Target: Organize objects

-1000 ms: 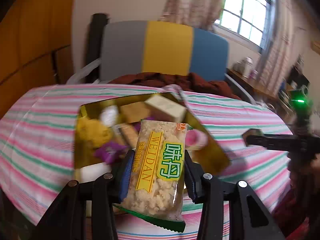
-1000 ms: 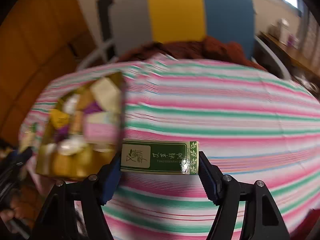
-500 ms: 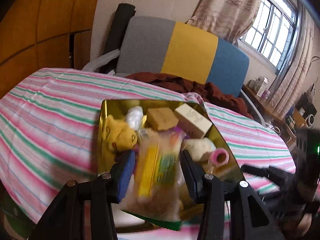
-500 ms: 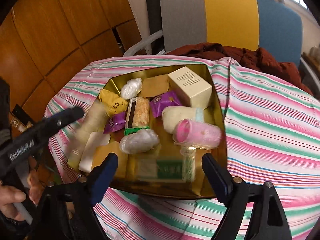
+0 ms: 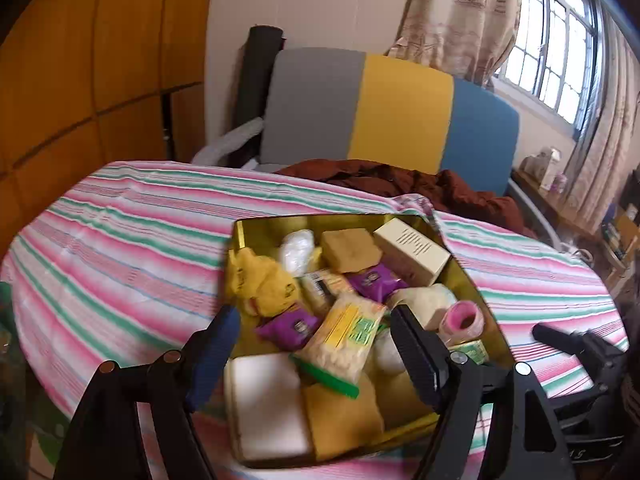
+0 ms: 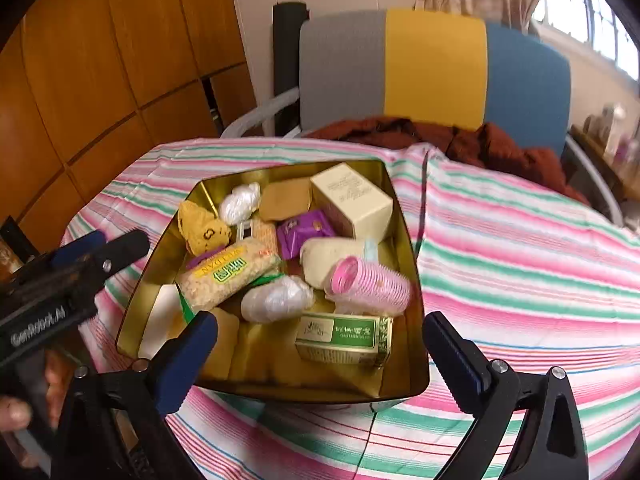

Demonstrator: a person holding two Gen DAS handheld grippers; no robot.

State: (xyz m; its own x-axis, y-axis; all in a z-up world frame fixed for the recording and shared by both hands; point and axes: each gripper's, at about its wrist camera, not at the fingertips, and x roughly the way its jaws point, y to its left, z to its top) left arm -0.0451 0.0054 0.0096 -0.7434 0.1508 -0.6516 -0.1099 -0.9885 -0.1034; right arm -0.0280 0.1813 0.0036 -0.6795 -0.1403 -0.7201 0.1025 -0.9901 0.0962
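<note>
My left tool (image 5: 314, 330) spread wide and empty, my right tool (image 6: 320, 338) likewise wide, clear crumbly snack packet (image 6: 228, 274) and green rectangular tea box (image 6: 344, 338) lying inside the gold metal tin (image 6: 412, 360), striped pink-green tabletop (image 6: 520, 260) beneath

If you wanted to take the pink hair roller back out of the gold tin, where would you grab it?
Grip the pink hair roller across its round middle, coming down from above. It lies on its side on top of the other things, so its top is free. The gold tin wall on its right and the green box just in front crowd the lower sides.
</note>
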